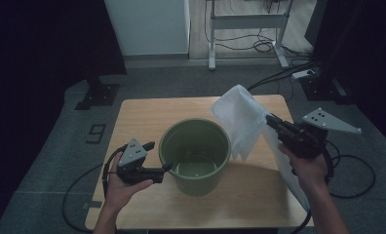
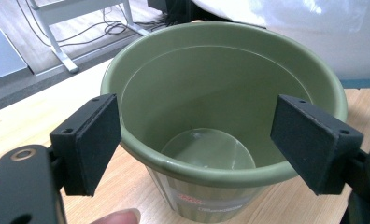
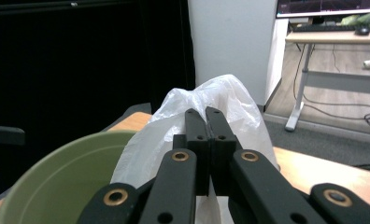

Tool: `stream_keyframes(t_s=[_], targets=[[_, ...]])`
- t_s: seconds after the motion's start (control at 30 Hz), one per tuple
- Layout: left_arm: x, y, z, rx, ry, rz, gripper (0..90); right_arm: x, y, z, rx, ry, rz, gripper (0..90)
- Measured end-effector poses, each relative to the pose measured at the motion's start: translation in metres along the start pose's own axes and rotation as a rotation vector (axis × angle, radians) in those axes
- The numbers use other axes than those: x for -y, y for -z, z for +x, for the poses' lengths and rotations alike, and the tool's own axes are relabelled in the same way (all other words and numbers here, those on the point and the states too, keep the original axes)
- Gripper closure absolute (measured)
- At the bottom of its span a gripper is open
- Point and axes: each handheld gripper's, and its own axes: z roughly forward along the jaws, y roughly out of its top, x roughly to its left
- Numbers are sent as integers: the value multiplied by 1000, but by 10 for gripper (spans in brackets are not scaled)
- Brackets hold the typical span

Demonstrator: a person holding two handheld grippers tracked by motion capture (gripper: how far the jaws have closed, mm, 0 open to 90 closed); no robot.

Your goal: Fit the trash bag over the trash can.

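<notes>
With our right gripper (image 1: 270, 120) clamped on the white bag (image 1: 240, 117), we should steady the green bucket (image 1: 195, 155) mid-table (near rim between our left gripper's (image 1: 163, 156) wide-open jaws), then lower the bag in.

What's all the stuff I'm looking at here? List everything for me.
Bucket: one, green, empty, middle of the table.
Bag: one, white thin plastic, held up right of the bucket.
Table: one, light wood, under the bucket.
Desk frame: one, white, on the floor behind, with cables around it.
Cabinet: one, white, back left.
Left gripper: one, black, open, jaws either side of the bucket's near rim.
Right gripper: one, black, shut on the bag.
Hands: two, left and right, each holding a gripper.
</notes>
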Motion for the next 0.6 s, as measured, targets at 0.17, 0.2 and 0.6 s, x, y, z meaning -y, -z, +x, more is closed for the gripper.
stream_keyframes(t_s=[0.17, 0.2, 0.6], targets=[[-2, -3, -1, 1, 0, -1, 163, -10, 2, 7, -10, 12, -16, 890], [-3, -3, -1, 2, -1, 0, 163, -11, 2, 8, -14, 15, -16, 890], [-5, -4, -2, 2, -6, -2, 164, -5, -15, 34, -89, 33, 15, 890]])
